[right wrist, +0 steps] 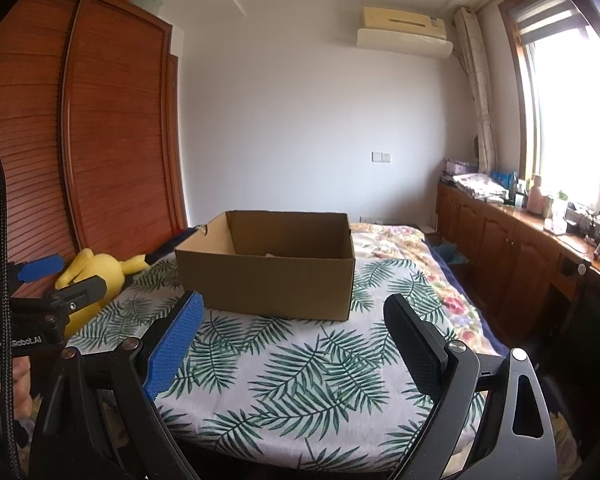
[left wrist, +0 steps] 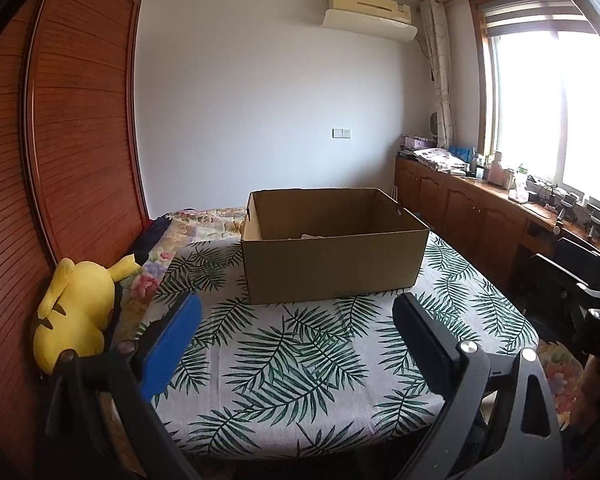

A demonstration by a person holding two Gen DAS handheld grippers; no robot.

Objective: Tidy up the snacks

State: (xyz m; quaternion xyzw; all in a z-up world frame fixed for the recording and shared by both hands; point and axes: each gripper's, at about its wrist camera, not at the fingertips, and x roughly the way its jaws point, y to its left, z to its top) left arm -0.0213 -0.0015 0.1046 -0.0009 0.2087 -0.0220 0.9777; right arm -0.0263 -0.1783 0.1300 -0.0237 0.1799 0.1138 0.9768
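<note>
An open brown cardboard box (left wrist: 334, 264) stands on a table with a palm-leaf cloth (left wrist: 300, 360); it also shows in the right wrist view (right wrist: 266, 284). A bit of something pale lies inside (left wrist: 312, 236), mostly hidden by the front wall. My left gripper (left wrist: 296, 308) is open and empty, held in front of the box above the cloth. My right gripper (right wrist: 292, 308) is open and empty, also in front of the box. The left gripper appears at the left edge of the right wrist view (right wrist: 60, 276).
A yellow plush toy (left wrist: 76, 312) lies at the table's left beside a wooden wardrobe (left wrist: 72, 140). A bed with a floral quilt (right wrist: 404, 248) lies behind the table. A wooden counter with clutter (left wrist: 500, 184) runs along the right under the window.
</note>
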